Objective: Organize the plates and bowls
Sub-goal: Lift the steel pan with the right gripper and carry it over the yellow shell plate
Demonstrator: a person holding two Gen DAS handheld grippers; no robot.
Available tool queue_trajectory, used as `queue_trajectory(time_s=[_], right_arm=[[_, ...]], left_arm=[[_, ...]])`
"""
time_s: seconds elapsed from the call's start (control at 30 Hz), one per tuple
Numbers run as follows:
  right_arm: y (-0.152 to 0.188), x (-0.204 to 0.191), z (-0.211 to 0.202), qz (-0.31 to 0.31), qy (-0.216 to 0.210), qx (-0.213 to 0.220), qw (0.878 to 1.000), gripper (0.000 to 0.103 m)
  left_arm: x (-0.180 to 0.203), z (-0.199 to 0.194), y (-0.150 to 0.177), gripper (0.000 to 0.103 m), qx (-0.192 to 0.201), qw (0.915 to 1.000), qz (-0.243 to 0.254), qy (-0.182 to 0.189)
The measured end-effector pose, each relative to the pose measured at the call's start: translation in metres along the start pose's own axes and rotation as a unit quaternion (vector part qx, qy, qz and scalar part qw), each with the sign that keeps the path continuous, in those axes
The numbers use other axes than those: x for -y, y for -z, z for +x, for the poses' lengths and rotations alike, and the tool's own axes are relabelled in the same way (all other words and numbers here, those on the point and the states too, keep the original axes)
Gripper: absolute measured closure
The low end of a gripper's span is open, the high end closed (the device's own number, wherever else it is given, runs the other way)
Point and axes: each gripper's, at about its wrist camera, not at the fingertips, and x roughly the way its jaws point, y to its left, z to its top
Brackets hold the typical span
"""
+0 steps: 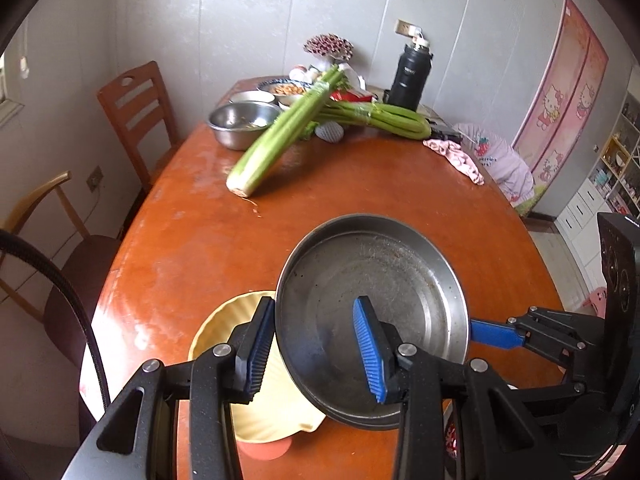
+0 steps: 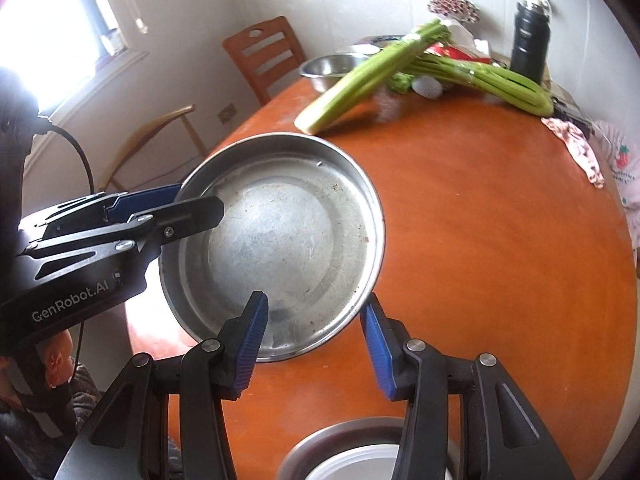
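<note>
Orange-brown oval wooden table [image 1: 360,184] carries two long green celery bunches [image 1: 276,132], a steel mixing bowl [image 1: 240,122] and a black flask [image 1: 410,72] at its far end. Nearer, a round shallow steel plate [image 1: 372,280] hangs tilted above a fluted yellow bowl [image 1: 224,320]. Left gripper [image 1: 316,356] pinches its near rim; right gripper [image 2: 314,346] clamps the opposite edge.

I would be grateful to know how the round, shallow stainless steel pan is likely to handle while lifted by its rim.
The round, shallow stainless steel pan is probably rigid: it keeps its shape with the left gripper and right gripper clamping opposite rim edges. Its smooth metal may slip against the pads. It already sits tilted, so it could swing.
</note>
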Motion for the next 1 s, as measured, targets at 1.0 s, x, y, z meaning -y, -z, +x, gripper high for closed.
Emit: queue_trajectory(time_s=[1.0], right_arm=[[-0.01,-0.069,0.064,-0.046,-0.007,-0.048,0.998,0.053]], left_arm=[[-0.077,0.008,0.039,0.063,-0.013,0.9987,-0.033,-0.038]])
